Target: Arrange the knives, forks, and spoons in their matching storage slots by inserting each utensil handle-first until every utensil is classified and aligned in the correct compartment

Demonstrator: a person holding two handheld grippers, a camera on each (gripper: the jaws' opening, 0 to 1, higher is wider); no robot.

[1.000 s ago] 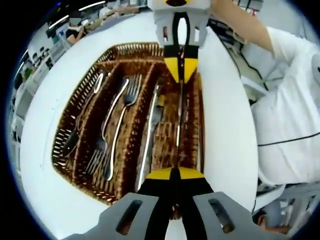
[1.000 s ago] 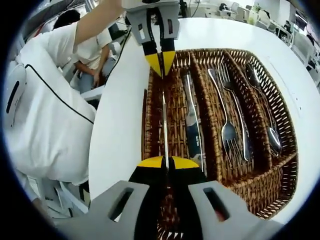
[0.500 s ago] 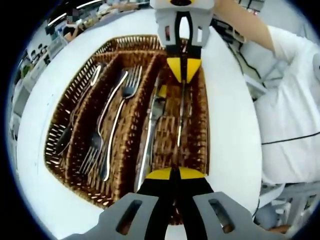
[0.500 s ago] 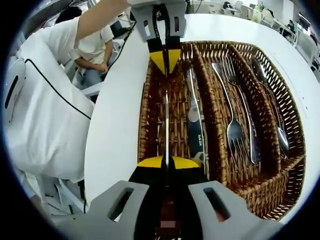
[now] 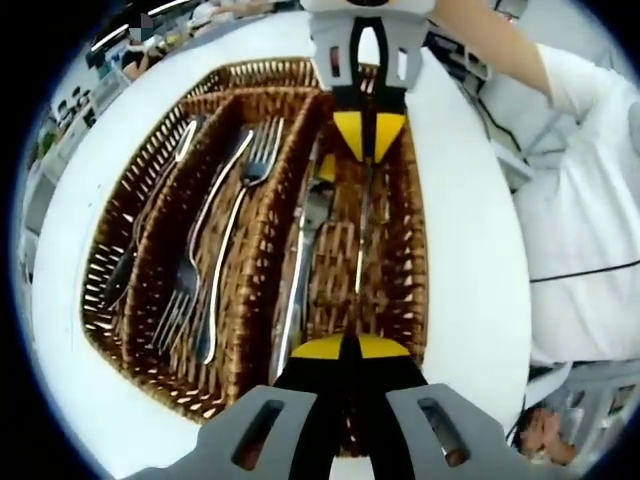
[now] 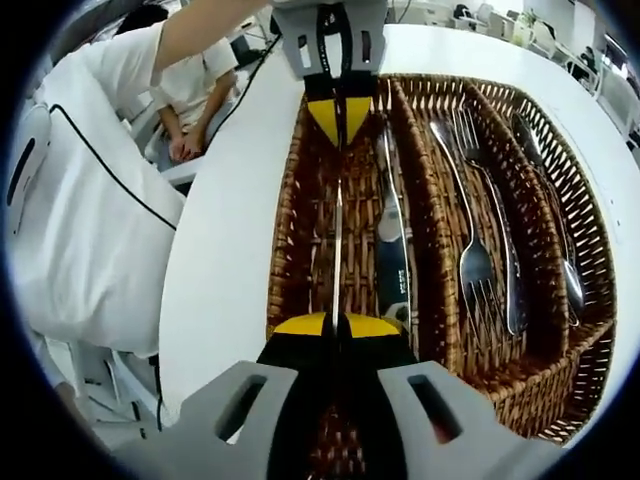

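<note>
White tabletop [image 5: 470,250], wicker tray [image 5: 250,270]: both grippers, left gripper [image 5: 345,345] and right gripper [image 6: 335,322], clenched on one knife [image 5: 362,225] strung between them over the knife slot. Forks [image 5: 225,230] already sorted; this one's nearly home.

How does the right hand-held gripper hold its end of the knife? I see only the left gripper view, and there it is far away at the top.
Observer: In the right gripper view the right hand-held gripper is shut on the knife. Its yellow tips meet on the thin metal.
Operator: Thank you. Something at the low right edge of my view is too blurred for me. Who is there?
Observer: A seated person in white, hands together, sits beside the white table, on the knife side of the basket.
</note>
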